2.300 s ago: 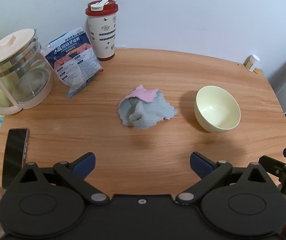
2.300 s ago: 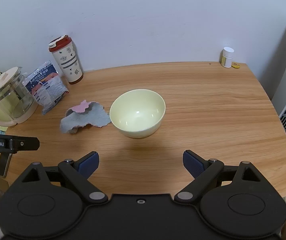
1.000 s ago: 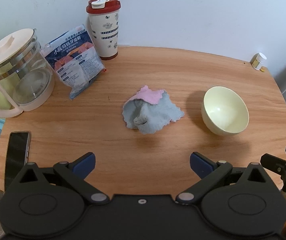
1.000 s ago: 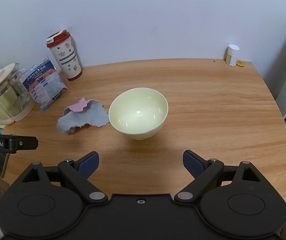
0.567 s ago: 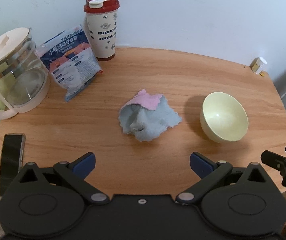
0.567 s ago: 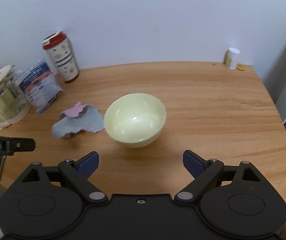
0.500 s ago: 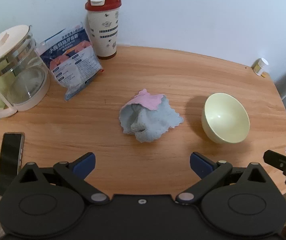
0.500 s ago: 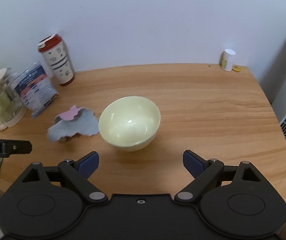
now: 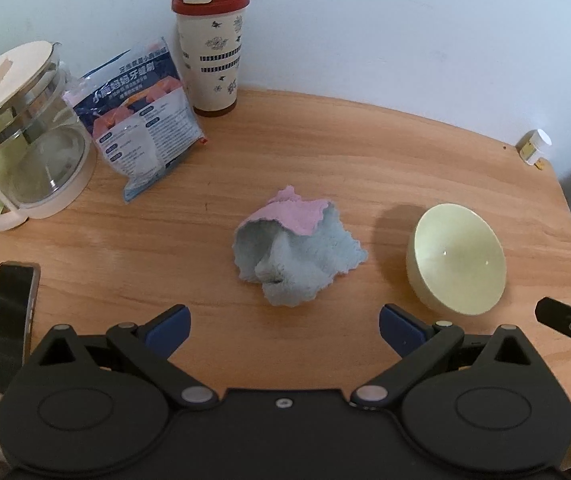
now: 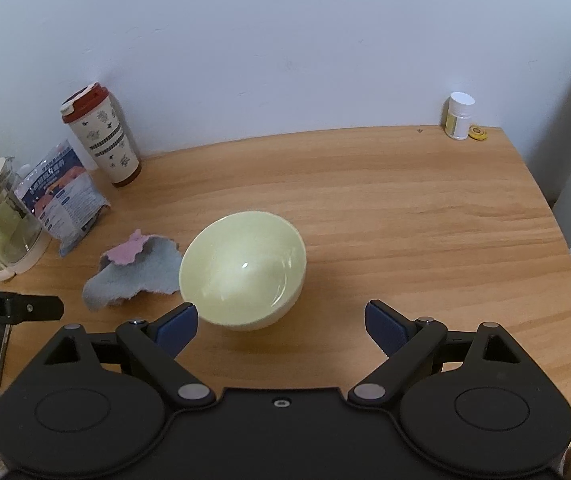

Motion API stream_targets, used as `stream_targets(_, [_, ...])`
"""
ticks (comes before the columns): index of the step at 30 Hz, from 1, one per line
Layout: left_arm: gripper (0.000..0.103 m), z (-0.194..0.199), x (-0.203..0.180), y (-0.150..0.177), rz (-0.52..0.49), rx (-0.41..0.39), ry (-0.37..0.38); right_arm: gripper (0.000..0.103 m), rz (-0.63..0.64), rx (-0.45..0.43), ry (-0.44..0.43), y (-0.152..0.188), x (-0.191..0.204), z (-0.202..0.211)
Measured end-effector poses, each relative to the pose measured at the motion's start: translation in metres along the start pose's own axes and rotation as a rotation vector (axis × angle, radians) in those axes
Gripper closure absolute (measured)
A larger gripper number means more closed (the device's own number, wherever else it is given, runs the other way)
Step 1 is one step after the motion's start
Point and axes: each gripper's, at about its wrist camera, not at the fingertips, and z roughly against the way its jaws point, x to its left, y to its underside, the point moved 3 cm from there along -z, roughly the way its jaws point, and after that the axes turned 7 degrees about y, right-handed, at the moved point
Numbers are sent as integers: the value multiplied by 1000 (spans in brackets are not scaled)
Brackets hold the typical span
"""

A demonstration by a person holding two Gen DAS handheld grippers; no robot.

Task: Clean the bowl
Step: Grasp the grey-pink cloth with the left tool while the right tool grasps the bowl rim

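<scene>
Hardly begun, by the look of it: nothing gripped, nothing wiped, cloth and bowl both untouched on the wood.

Wooden table (image 10: 405,216), smooth, warm-grained, rounded at the edges, filling the middle of both views. Left gripper (image 9: 284,322) along the bottom of the left view, spread wide, holding nothing, lined up with the cloth. Right gripper (image 10: 280,322) across the bottom of the right view, likewise gaping and empty, its left pad (image 10: 176,323) just at the bowl's near rim.

Glass kettle (image 9: 17,140), cream lid, at left edge. Tumbler (image 9: 210,46), red lid, patterned, upper left. Bowl (image 10: 242,269), pale yellow, glossy, round and deep, upright at centre of the right view; no visible dirt. Cloth (image 9: 295,250), fuzzy, crumpled, grey-blue with a pink underside, centre of the left view, beside the bowl but apart.

Remaining, presumably: grasp cloth, steady bowl, wipe inside.
</scene>
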Motion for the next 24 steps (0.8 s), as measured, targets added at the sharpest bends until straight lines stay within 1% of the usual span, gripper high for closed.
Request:
stream_targets(4, [0,-11,-8,-6,-62,-21,-15,11,36,-15,-7,-9,-1,-13])
stream_targets(6, [0,-18,-13,-9,-94,-34,-29,18,41,-9,-28,-12,-3,-24])
stream_targets(9, [0,-29,-15,-13,-133,-48,-64,23,46,3,-58,-15,-5,-38])
stream_targets(11, [0,-36,-16,-15,-151,-60,-70,23,49,19,-75,-19,-6,-52])
stream_targets(14, [0,-48,-19,-16,-182,-72,-83,29,26,48,-115,-25,-10,-71])
stream_targets(17, [0,-60,-20,-15,-216,-85,-100,29,28,77,-132,-29,-10,-85])
stream_targets(21, [1,-73,-13,-15,-200,-89,-91,29,47,107,-171,-31,-5,-98])
stream_targets(24, [1,-81,-7,-14,-234,-77,-73,32,52,128,-187,-30,-1,-106])
